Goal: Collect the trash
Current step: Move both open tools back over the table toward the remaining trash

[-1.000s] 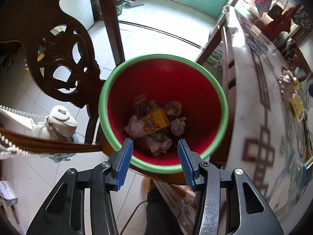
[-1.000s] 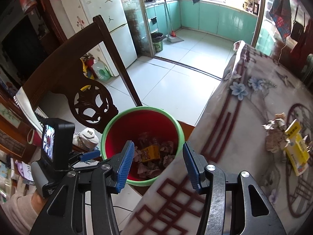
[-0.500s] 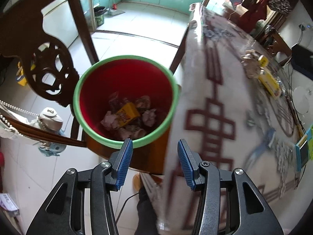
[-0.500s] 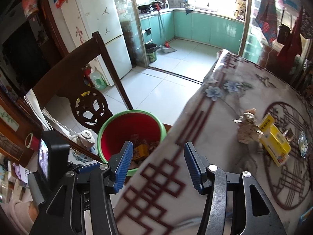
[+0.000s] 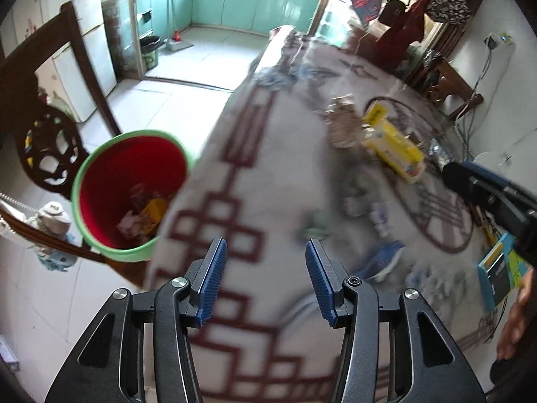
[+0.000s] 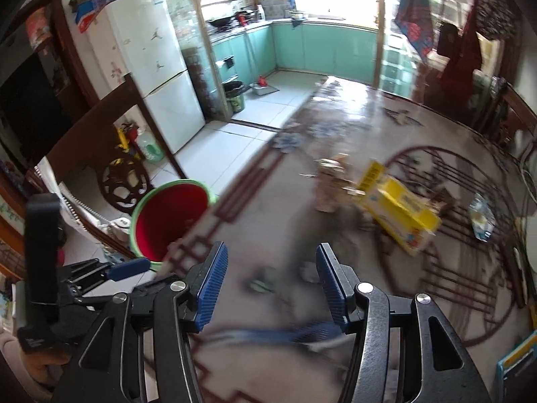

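Observation:
A red bin with a green rim [image 5: 131, 194] stands beside the table's left edge and holds crumpled trash and a yellow packet; it also shows in the right wrist view [image 6: 171, 218]. On the table lie a yellow box [image 5: 392, 144] [image 6: 399, 211] and a crumpled brown paper [image 5: 342, 124] [image 6: 330, 184]. My left gripper [image 5: 265, 278] is open and empty over the table's near part. My right gripper [image 6: 272, 283] is open and empty, short of the box. Both views are blurred by motion.
A dark carved wooden chair [image 5: 47, 147] stands left of the bin. A small clear wrapper [image 6: 481, 220] lies right of the box. A teal booklet [image 5: 500, 262] lies at the table's right edge. The patterned tablecloth [image 5: 268, 184] covers the table.
Both grippers have swung right, away from the bin and over the table. The yellow box and crumpled paper now sit nearer the middle of both views. Both grippers stay open.

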Motion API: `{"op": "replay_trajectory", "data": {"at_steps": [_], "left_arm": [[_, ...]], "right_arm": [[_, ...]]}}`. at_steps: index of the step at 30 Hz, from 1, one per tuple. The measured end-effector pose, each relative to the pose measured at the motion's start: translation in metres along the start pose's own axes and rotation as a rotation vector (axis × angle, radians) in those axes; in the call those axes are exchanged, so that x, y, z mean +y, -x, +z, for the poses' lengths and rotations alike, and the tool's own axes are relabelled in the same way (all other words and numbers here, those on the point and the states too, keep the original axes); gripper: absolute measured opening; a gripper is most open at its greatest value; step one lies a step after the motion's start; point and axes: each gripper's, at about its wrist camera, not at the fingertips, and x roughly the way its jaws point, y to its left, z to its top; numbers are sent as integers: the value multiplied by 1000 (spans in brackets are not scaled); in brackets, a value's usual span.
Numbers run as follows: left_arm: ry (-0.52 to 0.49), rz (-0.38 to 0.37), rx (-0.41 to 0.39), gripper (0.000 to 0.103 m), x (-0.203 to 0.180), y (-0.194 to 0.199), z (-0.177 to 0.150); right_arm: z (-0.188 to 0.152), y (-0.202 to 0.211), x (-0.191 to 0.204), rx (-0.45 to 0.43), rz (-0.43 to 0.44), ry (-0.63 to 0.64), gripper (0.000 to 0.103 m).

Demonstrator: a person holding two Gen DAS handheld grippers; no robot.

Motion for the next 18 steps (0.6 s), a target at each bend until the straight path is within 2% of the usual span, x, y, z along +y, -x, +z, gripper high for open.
{"op": "replay_trajectory", "data": {"at_steps": [7, 16, 18], "left_arm": [[-29, -31, -24, 50, -60, -8, 6], [-51, -19, -8, 51, -97, -19, 14], [-58, -16, -7, 51, -102, -21, 19]], "right_arm": [[-1, 16, -81, -12, -71, -38, 53], [12, 28, -130, -58, -114, -41, 54], [22, 24, -149, -95, -134, -18, 54]]}}
